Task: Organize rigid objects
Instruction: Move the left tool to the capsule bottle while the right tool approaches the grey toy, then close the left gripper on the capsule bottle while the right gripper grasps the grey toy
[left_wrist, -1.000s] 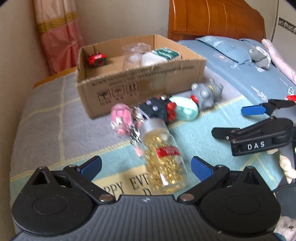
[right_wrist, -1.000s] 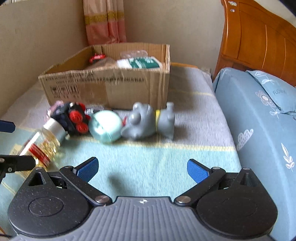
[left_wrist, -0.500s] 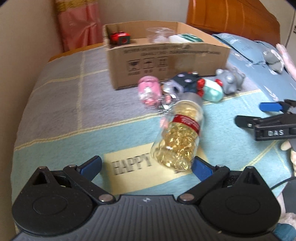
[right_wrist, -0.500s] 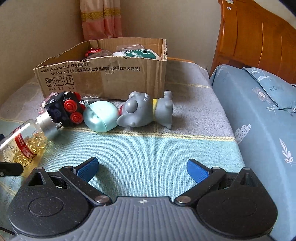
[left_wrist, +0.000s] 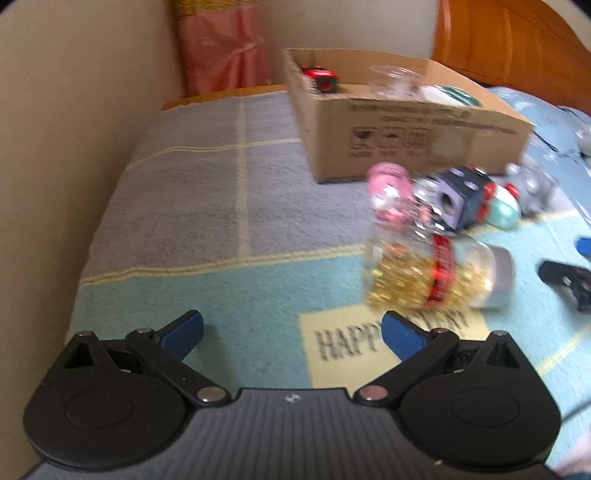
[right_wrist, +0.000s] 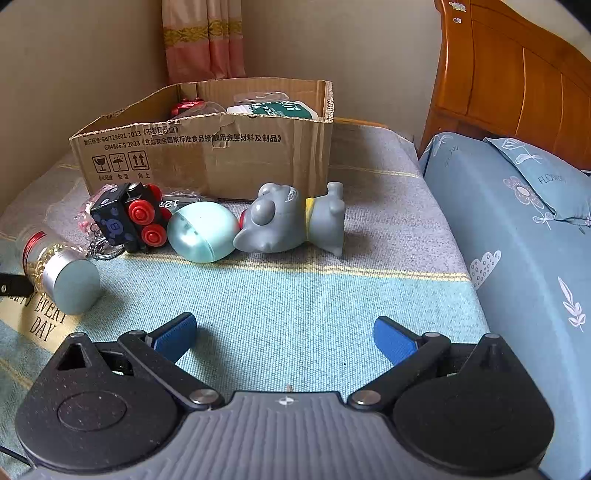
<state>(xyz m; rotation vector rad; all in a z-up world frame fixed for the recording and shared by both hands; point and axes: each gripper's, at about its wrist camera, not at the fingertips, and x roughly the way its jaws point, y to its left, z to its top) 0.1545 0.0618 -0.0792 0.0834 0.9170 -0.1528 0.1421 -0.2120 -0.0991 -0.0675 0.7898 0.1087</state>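
Observation:
A clear bottle of gold capsules (left_wrist: 436, 275) with a silver cap lies on its side on the blanket, up and right of my open, empty left gripper (left_wrist: 291, 332). It also shows at the left of the right wrist view (right_wrist: 59, 266). Behind it lie a pink keychain toy (left_wrist: 389, 195), a black and red toy train (right_wrist: 127, 218), a mint egg-shaped toy (right_wrist: 202, 231) and a grey rubber animal (right_wrist: 291, 221). My right gripper (right_wrist: 284, 338) is open and empty, short of the egg and the animal. The cardboard box (right_wrist: 210, 151) stands behind the toys.
The box holds a red toy (left_wrist: 321, 77), a clear cup (left_wrist: 393, 79) and a green-and-white pack (right_wrist: 277, 107). A wall runs along the left. A blue pillow (right_wrist: 517, 229) and wooden headboard (right_wrist: 509, 81) are at the right. The right gripper's fingers (left_wrist: 569, 277) show at the left view's right edge.
The left gripper has swung left and drawn back, so the capsule bottle now lies up and right of its fingers instead of between them. The bottle has turned, cap to the right. The right gripper moved slightly closer.

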